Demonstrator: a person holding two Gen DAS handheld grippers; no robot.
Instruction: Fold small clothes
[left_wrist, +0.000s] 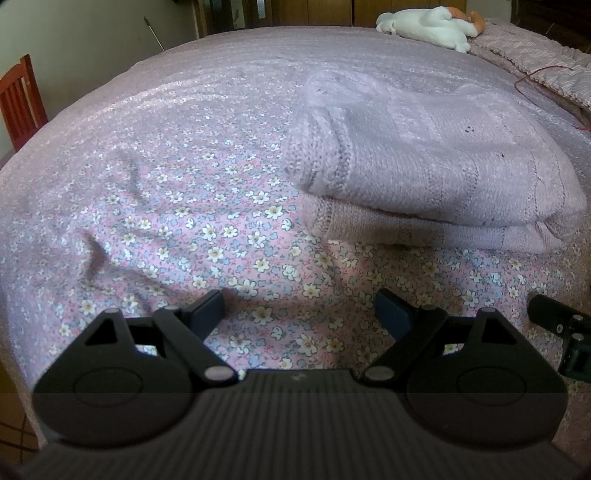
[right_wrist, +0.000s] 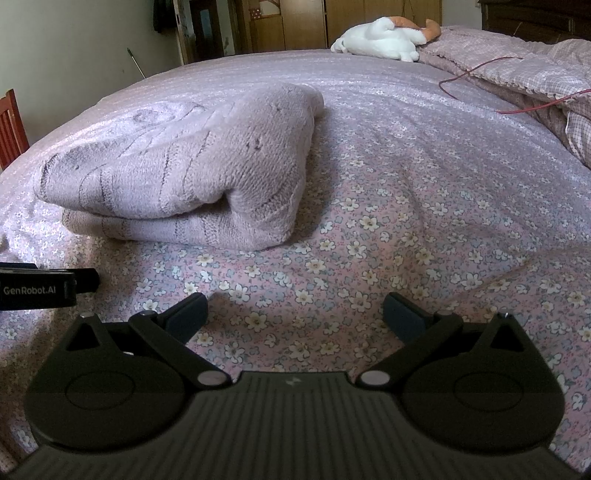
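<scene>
On the flowered bedsheet (left_wrist: 221, 221) the folded sweater (left_wrist: 424, 162) looks finished; left gripper (left_wrist: 299, 314) and right gripper (right_wrist: 293, 314) gape empty; best just tidy loose edges.

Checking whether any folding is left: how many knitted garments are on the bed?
1. A lilac sweater lies folded on the floral bedsheet, ahead of both open grippers, left and right. Others may lie outside the views.

You get dim, soft daylight glancing off the far pink floral bedsheet (left_wrist: 177, 206); shadows pool close to both cameras, edges bend with fisheye distortion, and distant detail softens.
</scene>
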